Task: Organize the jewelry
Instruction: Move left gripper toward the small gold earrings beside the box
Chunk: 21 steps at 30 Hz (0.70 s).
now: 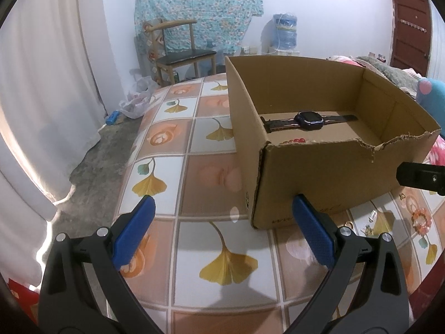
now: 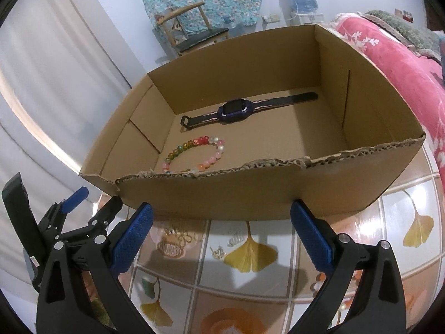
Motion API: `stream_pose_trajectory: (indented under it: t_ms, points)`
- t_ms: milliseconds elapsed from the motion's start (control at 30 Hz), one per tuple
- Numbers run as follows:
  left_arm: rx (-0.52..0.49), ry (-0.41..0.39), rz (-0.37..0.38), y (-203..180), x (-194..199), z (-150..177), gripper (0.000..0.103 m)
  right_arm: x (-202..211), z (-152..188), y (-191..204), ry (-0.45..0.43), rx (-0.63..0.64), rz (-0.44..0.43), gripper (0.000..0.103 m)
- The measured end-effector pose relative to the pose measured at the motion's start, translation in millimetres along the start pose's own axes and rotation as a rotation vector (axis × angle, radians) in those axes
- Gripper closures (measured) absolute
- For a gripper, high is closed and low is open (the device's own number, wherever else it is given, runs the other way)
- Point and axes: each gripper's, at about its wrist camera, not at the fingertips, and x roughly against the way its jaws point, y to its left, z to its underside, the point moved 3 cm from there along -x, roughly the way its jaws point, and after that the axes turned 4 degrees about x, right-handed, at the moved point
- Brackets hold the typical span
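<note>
An open cardboard box (image 2: 250, 192) stands on the tiled tablecloth; it also shows in the left wrist view (image 1: 319, 178). Inside lie a dark blue watch (image 2: 236, 110) (image 1: 310, 119) and a coloured bead bracelet (image 2: 194, 153), whose top just shows in the left wrist view (image 1: 294, 141). On the cloth in front of the box lie a gold hair comb (image 2: 178, 236), a small clear comb (image 2: 236, 240), a small gold piece (image 2: 218, 252) and an orange bead bracelet (image 1: 421, 220). My left gripper (image 1: 222, 229) is open and empty left of the box. My right gripper (image 2: 221, 232) is open and empty just before the box's front wall.
A wooden chair (image 1: 178, 50) and a water bottle (image 1: 285, 32) stand at the back wall. White curtains (image 1: 41, 83) hang on the left. A pink blanket (image 2: 395, 64) lies to the right of the box. The table's left edge (image 1: 130, 153) drops to the floor.
</note>
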Motion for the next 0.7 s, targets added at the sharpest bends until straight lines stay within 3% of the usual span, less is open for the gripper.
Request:
stream_pose_trajectory:
  t_ms: [267,400,600,700]
  points:
    - [0.032,-0.002,0.039,11.3,10.1,4.1,0.007,12.5,18.4,3.2,-0.004,0.07,0.019,0.007]
    - [0.012,0.062,0.104,9.1,20.0,28.1,0.007,20.9,60.4,16.2,0.054,0.152,0.008,0.007]
    - [-0.105,0.146,0.06,-9.1,13.0,66.5,0.007,12.1,114.7,43.3,0.146,0.305,0.056,0.007]
    - [-0.097,0.148,0.056,-8.7,10.3,71.3,0.007,2.6,126.6,53.5,0.168,0.361,0.075,0.007]
